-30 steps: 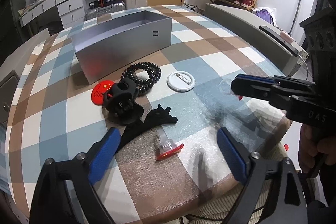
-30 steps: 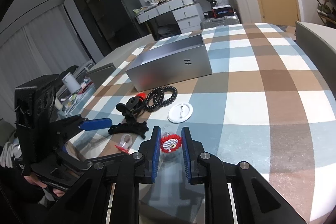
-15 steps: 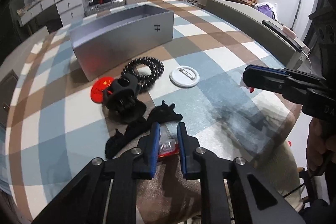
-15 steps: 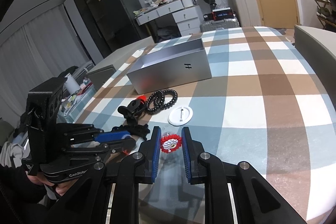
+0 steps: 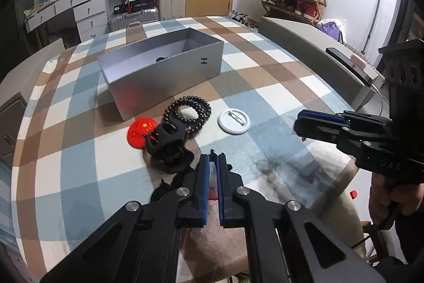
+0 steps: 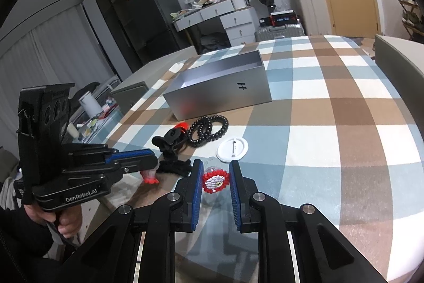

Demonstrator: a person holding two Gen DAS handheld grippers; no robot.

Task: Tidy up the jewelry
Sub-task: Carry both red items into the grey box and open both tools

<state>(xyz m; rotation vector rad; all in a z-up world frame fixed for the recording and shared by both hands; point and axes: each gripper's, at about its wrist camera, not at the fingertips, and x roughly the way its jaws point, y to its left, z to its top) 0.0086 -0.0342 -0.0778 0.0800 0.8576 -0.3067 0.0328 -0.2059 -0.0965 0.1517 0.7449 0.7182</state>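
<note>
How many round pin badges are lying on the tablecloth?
2: the red badge beside the black hair claw, and the white badge, pin side up, right of the bead bracelets. Others may be hidden.

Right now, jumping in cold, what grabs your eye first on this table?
The open silver box in the middle of the checked table, with black beads, a red badge and a white badge in front. Nearer, the left claw pinches a small clear and red piece, and the right claw holds a red and white brooch.
</note>
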